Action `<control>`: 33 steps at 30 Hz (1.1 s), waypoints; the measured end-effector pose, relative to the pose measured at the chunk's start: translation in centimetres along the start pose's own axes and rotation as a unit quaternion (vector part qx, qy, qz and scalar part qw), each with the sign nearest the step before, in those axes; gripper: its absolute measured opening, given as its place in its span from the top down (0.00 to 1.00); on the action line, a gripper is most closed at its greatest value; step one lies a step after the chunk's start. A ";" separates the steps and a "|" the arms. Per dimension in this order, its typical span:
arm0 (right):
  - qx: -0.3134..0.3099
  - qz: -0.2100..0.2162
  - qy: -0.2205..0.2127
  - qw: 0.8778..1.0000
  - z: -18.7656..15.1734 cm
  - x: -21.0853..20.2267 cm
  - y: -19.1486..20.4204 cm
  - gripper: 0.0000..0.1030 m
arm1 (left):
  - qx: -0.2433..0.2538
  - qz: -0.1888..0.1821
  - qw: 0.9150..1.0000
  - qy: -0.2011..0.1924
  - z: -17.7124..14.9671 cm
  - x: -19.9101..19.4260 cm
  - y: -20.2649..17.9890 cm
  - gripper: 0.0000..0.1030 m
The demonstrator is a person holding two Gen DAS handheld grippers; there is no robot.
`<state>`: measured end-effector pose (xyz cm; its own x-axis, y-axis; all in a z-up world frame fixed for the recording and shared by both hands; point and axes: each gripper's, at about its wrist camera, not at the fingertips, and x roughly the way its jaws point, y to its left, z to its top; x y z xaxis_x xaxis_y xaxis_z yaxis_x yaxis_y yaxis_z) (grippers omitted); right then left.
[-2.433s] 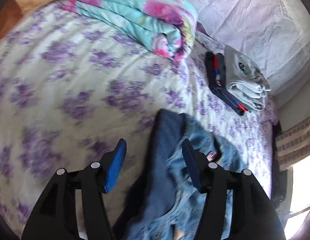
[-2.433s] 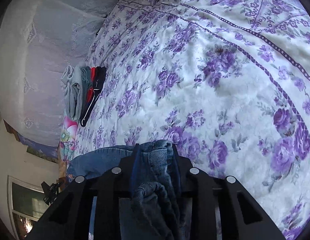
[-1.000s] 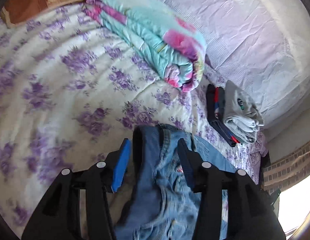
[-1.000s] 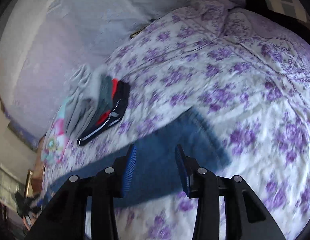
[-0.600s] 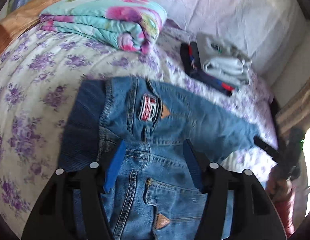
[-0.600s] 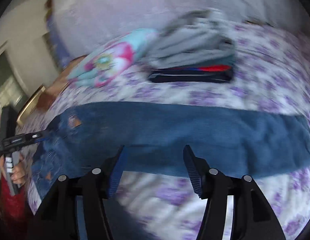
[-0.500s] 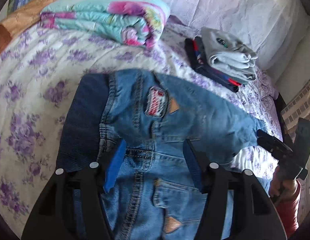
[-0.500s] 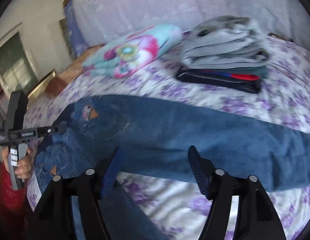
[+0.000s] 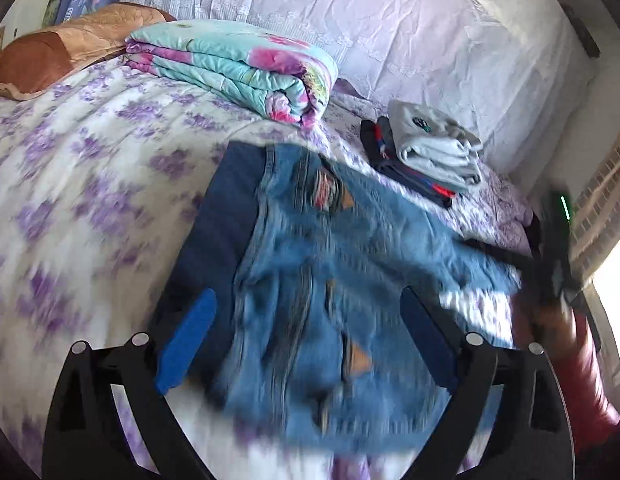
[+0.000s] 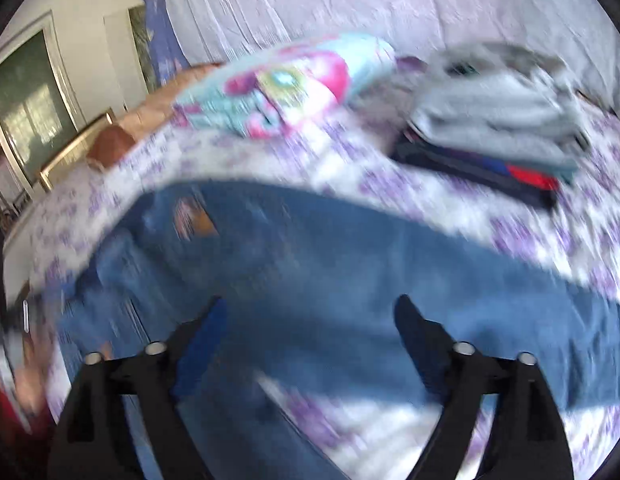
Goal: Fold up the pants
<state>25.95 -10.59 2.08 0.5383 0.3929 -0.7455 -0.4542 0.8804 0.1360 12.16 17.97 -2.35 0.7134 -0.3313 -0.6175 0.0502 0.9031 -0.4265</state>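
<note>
Denim jeans [image 9: 330, 280] lie spread flat across the purple-flowered bedspread [image 9: 89, 184], waistband toward the folded floral quilt [image 9: 237, 68], one leg running toward the stack of folded clothes [image 9: 426, 156]. Left hand-held gripper [image 9: 305, 336] hovers over the seat, its jaws opening wide, gripping nothing. Right hand-held gripper [image 10: 310, 328] hangs above the leg, jaws likewise opening, pads clear of the cloth.

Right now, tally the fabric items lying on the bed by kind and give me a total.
Blue jeans: 1
Folded floral quilt: 1
Brown pillow: 1
Folded grey garment on top of the stack: 1
Folded dark garment with red and blue trim beneath it: 1
Total: 5
</note>
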 end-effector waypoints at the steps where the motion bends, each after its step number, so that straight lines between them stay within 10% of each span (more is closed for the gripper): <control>1: 0.004 0.006 -0.002 1.000 1.4 1.1 0.9 0.14 | 0.005 0.007 1.000 -0.007 -0.8 -0.9 0.0 0.13; 9: 0.055 -0.001 0.103 0.993 4.3 13.3 3.5 0.12 | -0.004 0.077 0.996 0.046 -4.5 0.8 3.2 0.11; 16: 0.093 0.041 0.004 0.995 3.3 3.3 1.9 0.12 | -0.045 0.044 0.998 0.027 -3.7 -0.3 4.2 0.10; 25: 0.069 -0.050 -0.076 0.993 -13.3 -13.2 0.5 0.05 | -0.086 0.026 0.996 0.020 -3.7 0.0 4.6 0.10; 30: 0.123 -0.038 0.014 0.992 -20.8 -10.3 -1.5 0.03 | -0.029 0.079 0.996 0.013 -4.4 0.9 3.2 0.08; 33: 0.061 -0.081 -0.008 0.995 -21.9 -11.9 -0.1 0.03 | -0.028 0.062 0.998 0.013 -4.3 0.8 3.7 0.06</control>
<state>4.05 -21.18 -3.36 0.6094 0.2457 -0.7539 -0.2713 0.9580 0.0929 9.88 19.91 -7.27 0.6934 -0.2248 -0.6846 -0.0772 0.9215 -0.3807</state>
